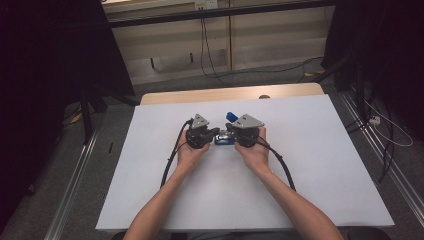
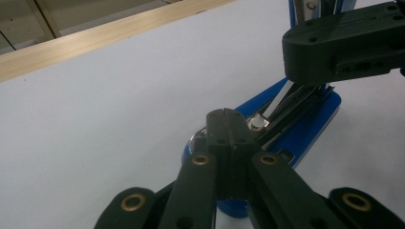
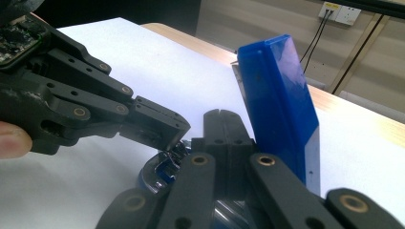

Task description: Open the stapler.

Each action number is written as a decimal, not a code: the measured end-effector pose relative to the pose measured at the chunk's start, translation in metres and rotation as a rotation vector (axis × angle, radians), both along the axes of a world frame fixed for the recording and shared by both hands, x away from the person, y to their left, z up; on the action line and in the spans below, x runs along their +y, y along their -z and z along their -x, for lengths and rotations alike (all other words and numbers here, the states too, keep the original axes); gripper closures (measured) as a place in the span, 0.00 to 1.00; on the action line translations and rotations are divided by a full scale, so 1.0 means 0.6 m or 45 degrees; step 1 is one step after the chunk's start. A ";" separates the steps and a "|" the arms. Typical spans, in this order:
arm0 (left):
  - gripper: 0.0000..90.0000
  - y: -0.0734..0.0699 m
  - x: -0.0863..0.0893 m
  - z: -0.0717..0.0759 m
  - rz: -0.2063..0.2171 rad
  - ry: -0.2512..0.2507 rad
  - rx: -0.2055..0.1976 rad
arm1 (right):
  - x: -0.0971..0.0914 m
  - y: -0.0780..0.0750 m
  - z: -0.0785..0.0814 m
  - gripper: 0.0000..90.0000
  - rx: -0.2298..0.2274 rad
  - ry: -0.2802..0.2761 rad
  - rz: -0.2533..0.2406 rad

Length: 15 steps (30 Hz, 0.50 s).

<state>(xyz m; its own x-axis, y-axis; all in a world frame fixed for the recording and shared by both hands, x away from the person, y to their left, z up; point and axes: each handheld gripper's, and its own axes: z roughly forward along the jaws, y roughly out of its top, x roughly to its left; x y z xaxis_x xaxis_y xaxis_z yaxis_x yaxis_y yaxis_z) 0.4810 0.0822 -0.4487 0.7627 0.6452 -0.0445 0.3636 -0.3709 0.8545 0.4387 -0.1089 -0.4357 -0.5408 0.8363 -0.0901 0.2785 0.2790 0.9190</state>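
A blue stapler (image 1: 223, 141) lies opened on the white table (image 1: 310, 160), between my two grippers. Its blue top (image 3: 279, 100) stands tilted upward, and its base (image 2: 310, 126) with the metal magazine (image 2: 286, 102) rests flat. My left gripper (image 2: 224, 114) is shut, its tips pressed together right at the base's near end beside a small metal stud (image 2: 257, 124). My right gripper (image 3: 222, 114) is also shut, with its tips just in front of the raised top. From the left, the left gripper (image 3: 162, 131) reaches down to the metal part. The right gripper (image 2: 344, 43) hovers over the magazine.
A wooden strip (image 1: 230, 94) runs along the table's far edge. Black cables (image 1: 172, 155) trail from both grippers across the white sheet. Beyond the table are a wall, floor cables (image 1: 210, 60) and dark stands at both sides.
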 end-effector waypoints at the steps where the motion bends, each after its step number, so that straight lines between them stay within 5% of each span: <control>1: 1.00 0.000 0.000 0.000 -0.001 -0.001 -0.001 | 0.000 0.000 0.000 1.00 -0.001 0.002 0.000; 15: 1.00 0.000 0.000 0.002 -0.008 -0.007 -0.012 | 0.003 0.002 0.002 1.00 -0.014 0.027 -0.002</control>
<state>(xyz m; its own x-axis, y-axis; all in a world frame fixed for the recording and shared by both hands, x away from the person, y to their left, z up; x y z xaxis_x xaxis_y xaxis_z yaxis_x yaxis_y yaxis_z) 0.4799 0.0820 -0.4488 0.7597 0.6494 -0.0336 0.3578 -0.3743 0.8555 0.4372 -0.1072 -0.4368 -0.5216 0.8479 -0.0947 0.2741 0.2716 0.9226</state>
